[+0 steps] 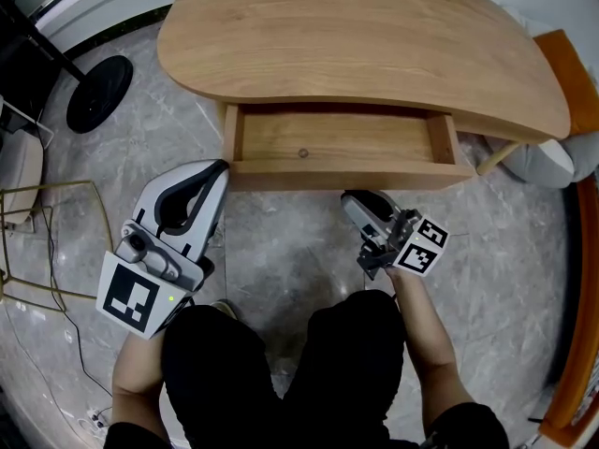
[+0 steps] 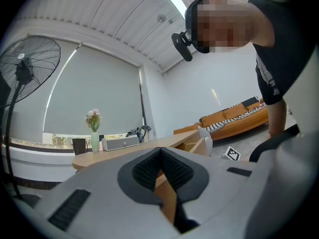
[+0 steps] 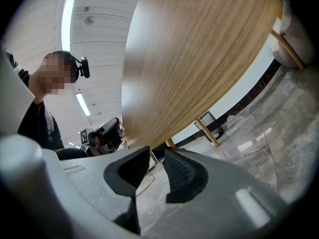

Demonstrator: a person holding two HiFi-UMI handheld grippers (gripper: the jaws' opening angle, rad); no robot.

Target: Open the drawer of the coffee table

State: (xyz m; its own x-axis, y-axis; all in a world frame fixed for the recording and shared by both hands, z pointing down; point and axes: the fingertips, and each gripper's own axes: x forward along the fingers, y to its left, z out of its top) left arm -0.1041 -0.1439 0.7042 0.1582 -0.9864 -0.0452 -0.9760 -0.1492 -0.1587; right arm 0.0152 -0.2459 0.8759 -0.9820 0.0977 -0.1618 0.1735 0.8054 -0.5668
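Floor: grey marble (image 1: 290, 251) under everything, and I'm crouched low over it, knees at the bottom of the head view
Coffee table: light wood, rounded bean-shaped top (image 1: 356, 36), right in front of me
Drawer: there it is, out from under the tabletop and standing open, front panel (image 1: 346, 178) towards me, bare wooden bottom showing
Fan: black pedestal fan, round base (image 1: 98, 92) on the floor left of the table, its cage high at the left of the left gripper view
Left gripper: (image 1: 220, 166) pointing level, tips just off the drawer's front left corner; in the left gripper view (image 2: 160, 151) my pads meet at the tips, clenched on nothing, wood showing beyond them
Right gripper: (image 1: 356, 202) just in front of the drawer's front panel, right of centre; in the right gripper view (image 3: 156, 153) my pads stand partly apart, released, only floor between them, the table's wood looming above
Mark: small round spot (image 1: 302, 152) in the middle of the drawer bottom; what it is I can't tell
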